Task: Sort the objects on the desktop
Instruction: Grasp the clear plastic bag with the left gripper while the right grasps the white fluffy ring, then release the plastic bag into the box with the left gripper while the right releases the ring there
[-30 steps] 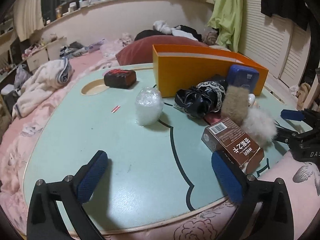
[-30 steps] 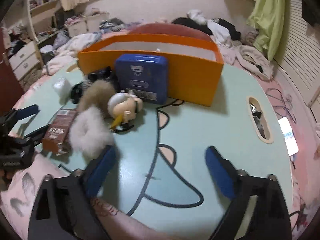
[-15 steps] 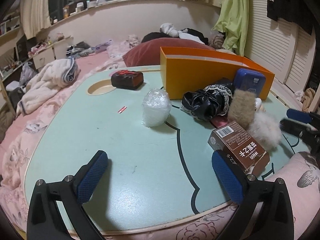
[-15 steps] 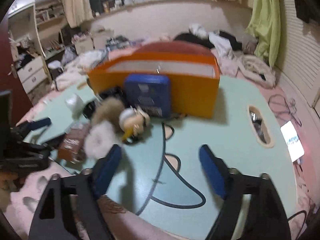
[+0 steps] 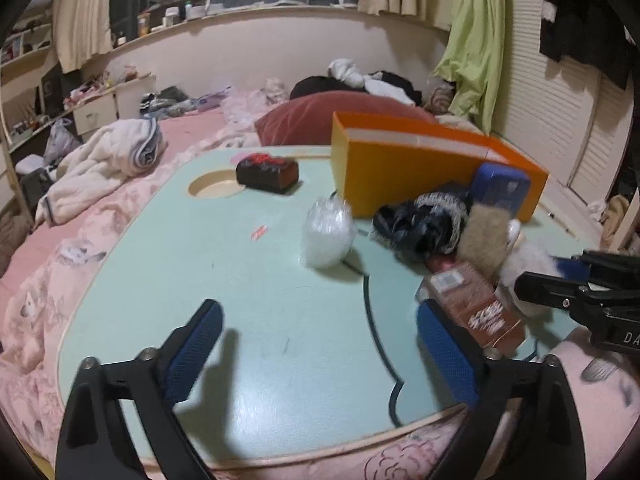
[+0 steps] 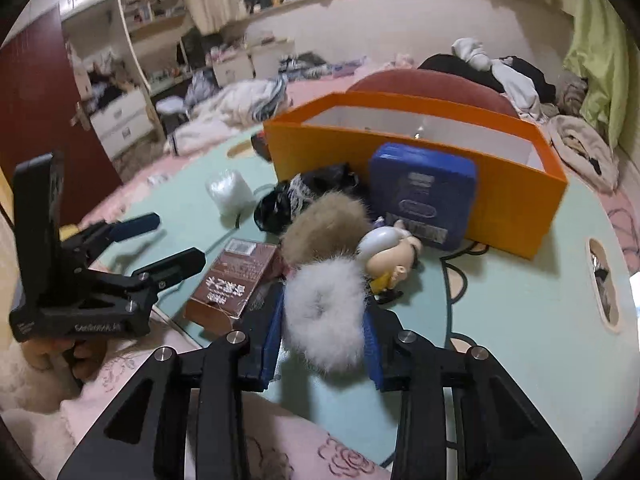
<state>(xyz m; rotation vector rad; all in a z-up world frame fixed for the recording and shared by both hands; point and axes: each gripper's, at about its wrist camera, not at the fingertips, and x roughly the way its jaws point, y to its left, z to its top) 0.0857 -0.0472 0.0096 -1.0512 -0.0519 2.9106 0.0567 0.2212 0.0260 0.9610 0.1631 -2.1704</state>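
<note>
The right gripper (image 6: 322, 334) is squeezing its blue fingers (image 6: 270, 336) on the white fluffy ball (image 6: 324, 312) – beside the brown box (image 6: 236, 276) on the green bench (image 5: 240, 280) – while the left gripper (image 5: 320, 344) is hanging wide open over it

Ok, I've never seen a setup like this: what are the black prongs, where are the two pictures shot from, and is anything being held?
There is no robot. A person holds a two-finger tool in each hand, each carrying a camera that looks along its blue-padded fingers. In the left-hand view, the left tool is open over bare table and holds nothing. In the right-hand view, the right tool is shut on a white fluffy scrunchie. Nearby lie a brown fluffy scrunchie, a brown carton, a small figurine, a black lacy item, a clear plastic wad and a blue box leaning on an orange bin.
</note>
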